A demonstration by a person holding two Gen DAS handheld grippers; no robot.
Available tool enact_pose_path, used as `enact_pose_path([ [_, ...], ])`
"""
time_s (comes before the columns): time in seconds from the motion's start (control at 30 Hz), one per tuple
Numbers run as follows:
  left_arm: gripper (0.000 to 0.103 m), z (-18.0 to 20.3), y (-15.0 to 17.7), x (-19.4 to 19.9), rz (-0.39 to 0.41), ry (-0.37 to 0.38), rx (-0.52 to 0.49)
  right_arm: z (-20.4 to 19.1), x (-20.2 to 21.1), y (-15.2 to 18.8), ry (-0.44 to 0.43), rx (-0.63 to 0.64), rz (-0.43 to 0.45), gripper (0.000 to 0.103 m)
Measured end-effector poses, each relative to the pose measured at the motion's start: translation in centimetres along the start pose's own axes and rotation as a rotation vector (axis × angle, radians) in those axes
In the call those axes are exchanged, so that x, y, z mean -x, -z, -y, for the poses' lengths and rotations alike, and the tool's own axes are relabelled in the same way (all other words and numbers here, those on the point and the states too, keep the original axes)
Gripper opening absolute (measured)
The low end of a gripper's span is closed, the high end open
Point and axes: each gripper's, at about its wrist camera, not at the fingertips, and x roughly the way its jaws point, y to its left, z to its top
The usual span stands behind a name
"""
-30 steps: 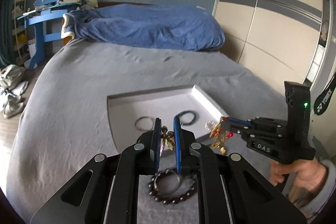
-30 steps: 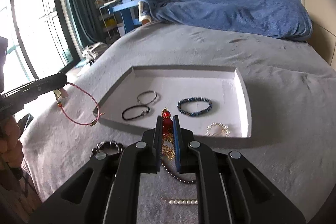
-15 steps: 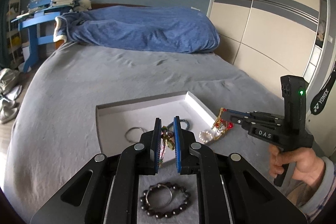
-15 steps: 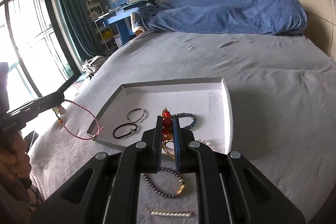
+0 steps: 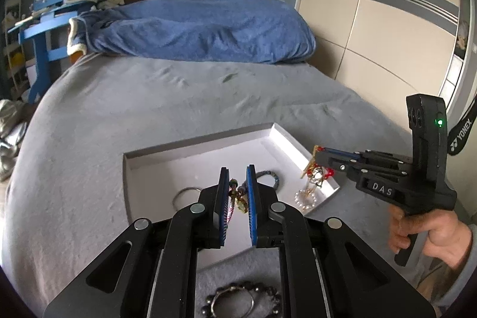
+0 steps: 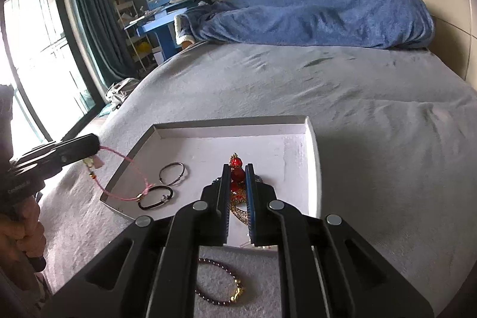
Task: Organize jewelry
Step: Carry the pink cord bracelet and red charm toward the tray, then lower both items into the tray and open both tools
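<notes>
One shallow white rectangular tray [image 6: 314, 157]; four bracelets lying inside it; two bead bracelets on the grey bedspread [image 6: 372, 139]; two black grippers, each holding one piece.

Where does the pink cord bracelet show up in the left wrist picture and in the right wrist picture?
Left wrist view: the pink cord bracelet is low at centre, pinched in the left gripper, mostly hidden between its fingers.
Right wrist view: the same bracelet is at left, hanging as a loop from that gripper's tip over the tray's near left corner.
Shared landmark: the white tray on the grey bed.
</notes>
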Motion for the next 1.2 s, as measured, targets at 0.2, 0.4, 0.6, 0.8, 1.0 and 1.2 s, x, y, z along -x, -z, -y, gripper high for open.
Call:
enact_pose_path([
  [0.2, 0.012, 0.7, 0.4, -2.2, -0.041, -0.004, -0.030, -1.1, -2.1, 0.3, -0.013, 0.033, -0.038, 0.009],
  [0.4, 0.012, -0.4, 1.5, -4.8, -0.100, -0.036, -0.024, -2.3, -4.3, 0.9, -0.022, 0.072, -0.086, 0.009],
  [0.6, 0.012, -1.5, 2.6, -6.9, -0.159, -0.083, -0.018, -3.1, -5.9, 1.7, -0.019, 0.108, -0.130, 0.009],
  [0.8, 0.012, -1.9, 3.3, -7.8, -0.199, -0.112, -0.017, -2.3, -7.1, 2.4, 0.011, 0.100, -0.175, 0.009],
  [1.0, 0.018, -2.0, 3.7, -7.9, -0.215, -0.128, -0.012, -1.6, -7.6, 2.8, 0.036, 0.090, -0.196, 0.009],
  [1.2, 0.062, -2.1, 3.4, -7.2, -0.176, -0.146, -0.001, -1.2, -7.7, 2.9, 0.050, 0.083, -0.198, 0.013],
])
